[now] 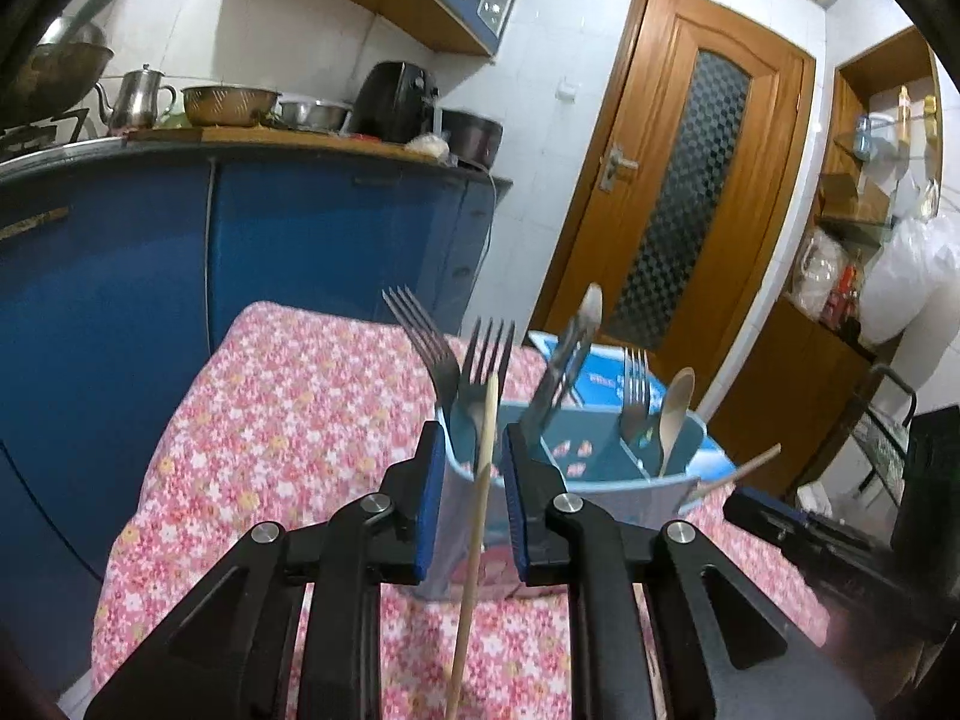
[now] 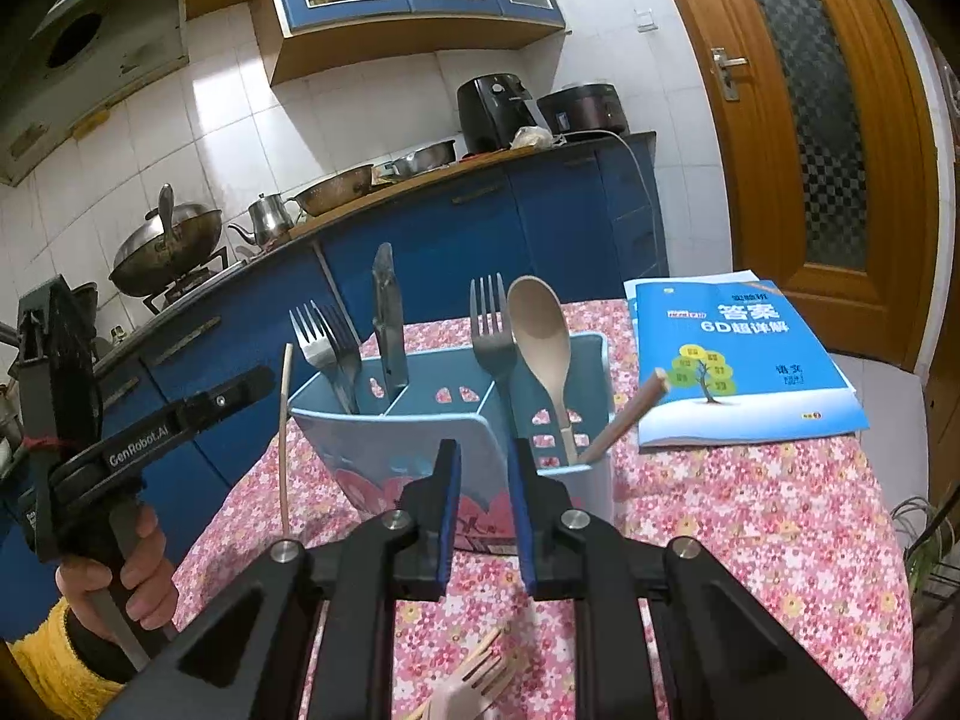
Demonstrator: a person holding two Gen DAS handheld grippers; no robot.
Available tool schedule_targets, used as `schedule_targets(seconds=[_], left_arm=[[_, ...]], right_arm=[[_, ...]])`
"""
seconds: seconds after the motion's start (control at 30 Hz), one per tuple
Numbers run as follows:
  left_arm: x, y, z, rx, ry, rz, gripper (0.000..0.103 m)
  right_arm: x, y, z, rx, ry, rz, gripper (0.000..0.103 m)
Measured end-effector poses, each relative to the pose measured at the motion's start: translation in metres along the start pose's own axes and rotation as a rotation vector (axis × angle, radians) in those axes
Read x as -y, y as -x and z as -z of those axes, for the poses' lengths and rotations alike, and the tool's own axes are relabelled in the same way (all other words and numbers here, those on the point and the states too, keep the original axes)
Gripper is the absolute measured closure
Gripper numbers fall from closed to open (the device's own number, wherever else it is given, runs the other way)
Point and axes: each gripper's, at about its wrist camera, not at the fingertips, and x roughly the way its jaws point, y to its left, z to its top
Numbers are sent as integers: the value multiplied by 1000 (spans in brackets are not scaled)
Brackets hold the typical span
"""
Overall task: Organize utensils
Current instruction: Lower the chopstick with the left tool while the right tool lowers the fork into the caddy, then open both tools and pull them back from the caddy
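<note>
The left gripper, jaws narrowly apart, is loosely framing a chopstick (barely pinched); it should be tipping it upright over the caddy.

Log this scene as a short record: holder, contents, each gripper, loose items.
Holder: blue caddy on floral tablecloth
Standing in caddy: two forks, third fork, grey metal tool, beige spoon, brown chopstick
Left gripper: slightly open, pale chopstick between jaws, pads clear of it
Right gripper: slightly open, nothing between
Loose: wooden fork on cloth; blue booklet behind caddy
</note>
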Motion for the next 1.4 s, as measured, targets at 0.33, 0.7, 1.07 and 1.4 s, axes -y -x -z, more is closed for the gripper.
schedule_targets(seconds=[0.33, 0.7, 1.07, 1.4], left_arm=[[7, -6, 16, -116, -36, -5, 85], [15, -15, 20, -177, -108, -77, 98], [26, 19, 6, -54, -108, -22, 101], [31, 39, -43, 174, -42, 11, 101]], right_arm=[[4, 3, 9, -13, -24, -6, 80], [9, 4, 17, -21, -52, -19, 79], [16, 2, 24, -22, -74, -23, 79], [21, -1, 30, -22, -84, -22, 79]])
